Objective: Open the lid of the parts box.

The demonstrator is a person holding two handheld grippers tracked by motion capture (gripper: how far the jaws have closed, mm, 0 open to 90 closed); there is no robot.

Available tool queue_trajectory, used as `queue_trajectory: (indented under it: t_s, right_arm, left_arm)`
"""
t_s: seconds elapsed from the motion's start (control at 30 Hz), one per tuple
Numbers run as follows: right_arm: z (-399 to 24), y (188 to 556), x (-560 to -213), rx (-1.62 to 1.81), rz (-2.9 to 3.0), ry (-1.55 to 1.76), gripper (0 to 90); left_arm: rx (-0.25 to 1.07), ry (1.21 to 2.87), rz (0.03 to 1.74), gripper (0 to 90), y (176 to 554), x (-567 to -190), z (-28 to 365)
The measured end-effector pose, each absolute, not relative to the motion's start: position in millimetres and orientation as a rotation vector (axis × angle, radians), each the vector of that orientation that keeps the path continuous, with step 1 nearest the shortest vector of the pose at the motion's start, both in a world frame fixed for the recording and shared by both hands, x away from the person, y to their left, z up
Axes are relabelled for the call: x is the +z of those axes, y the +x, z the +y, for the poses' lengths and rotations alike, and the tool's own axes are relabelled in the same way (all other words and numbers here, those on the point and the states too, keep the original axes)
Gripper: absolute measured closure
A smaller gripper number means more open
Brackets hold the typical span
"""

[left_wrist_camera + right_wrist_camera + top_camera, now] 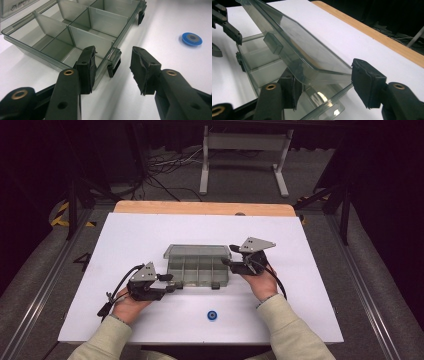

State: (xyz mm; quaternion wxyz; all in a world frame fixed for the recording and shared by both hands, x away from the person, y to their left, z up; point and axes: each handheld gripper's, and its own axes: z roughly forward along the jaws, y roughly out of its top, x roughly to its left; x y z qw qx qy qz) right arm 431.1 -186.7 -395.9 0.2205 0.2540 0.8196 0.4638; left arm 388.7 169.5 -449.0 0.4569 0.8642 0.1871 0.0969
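A clear smoky plastic organiser box (197,272) with divided compartments sits mid-table, its lid (197,251) tilted up. My right gripper (229,256) is at the box's right end. In the right gripper view its jaws (324,72) straddle the lid's (307,50) end, one pad under it and the other against its corner. My left gripper (172,283) is at the box's front left corner. In the left gripper view it (113,53) stands open, with a black latch (114,67) on the front wall between its pads, untouched. A small blue disc (212,315) lies near the front edge.
The white table top (150,230) has a wooden strip (200,208) along its far edge. A white desk frame (245,150) and cables stand on the floor beyond. The blue disc (192,38) lies off to the right of the left gripper's jaws.
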Motion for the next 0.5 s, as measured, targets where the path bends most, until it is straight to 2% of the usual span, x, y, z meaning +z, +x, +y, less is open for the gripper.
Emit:
queue_trajectory:
  t_s: [0.5]
  right_arm:
    - [-185.3,452.2,-379.9,1.314,2.245,0.706,53.1]
  left_arm:
    - [0.224,2.118,0.458,55.2,388.3,-450.1,175.0]
